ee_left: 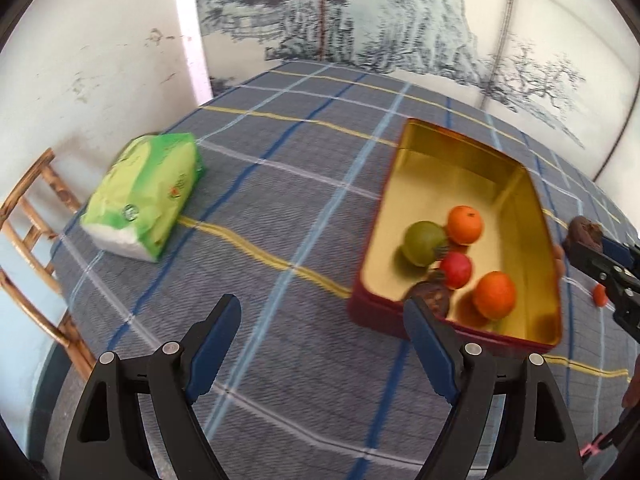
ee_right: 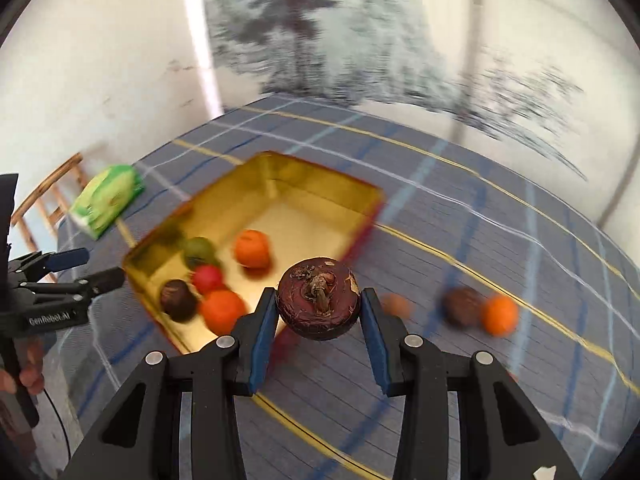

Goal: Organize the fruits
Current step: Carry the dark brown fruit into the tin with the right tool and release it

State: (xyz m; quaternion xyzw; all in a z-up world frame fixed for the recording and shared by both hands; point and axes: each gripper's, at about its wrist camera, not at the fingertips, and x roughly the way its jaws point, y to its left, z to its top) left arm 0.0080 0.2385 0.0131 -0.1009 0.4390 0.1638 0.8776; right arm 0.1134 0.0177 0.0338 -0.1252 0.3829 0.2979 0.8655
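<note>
A gold-lined tin box [ee_left: 536,200] [ee_right: 320,184] with red outer walls sits on the checked tablecloth. It holds a green fruit [ee_left: 423,242], two oranges [ee_left: 465,225] [ee_left: 494,294], a red fruit [ee_left: 456,269] and a dark brown fruit [ee_left: 431,294]. My left gripper [ee_left: 322,314] is open and empty, left of the box. My right gripper [ee_right: 319,312] is shut on a dark brown fruit [ee_right: 318,303], held above the cloth just right of the box's near corner; it also shows in the left wrist view [ee_left: 586,232].
On the cloth right of the box lie a small brownish fruit [ee_right: 396,305], a dark brown fruit [ee_right: 461,305] and an orange [ee_right: 499,314]. A green tissue pack [ee_left: 144,196] lies at the far left. A wooden chair [ee_left: 28,216] stands beyond the table's left edge.
</note>
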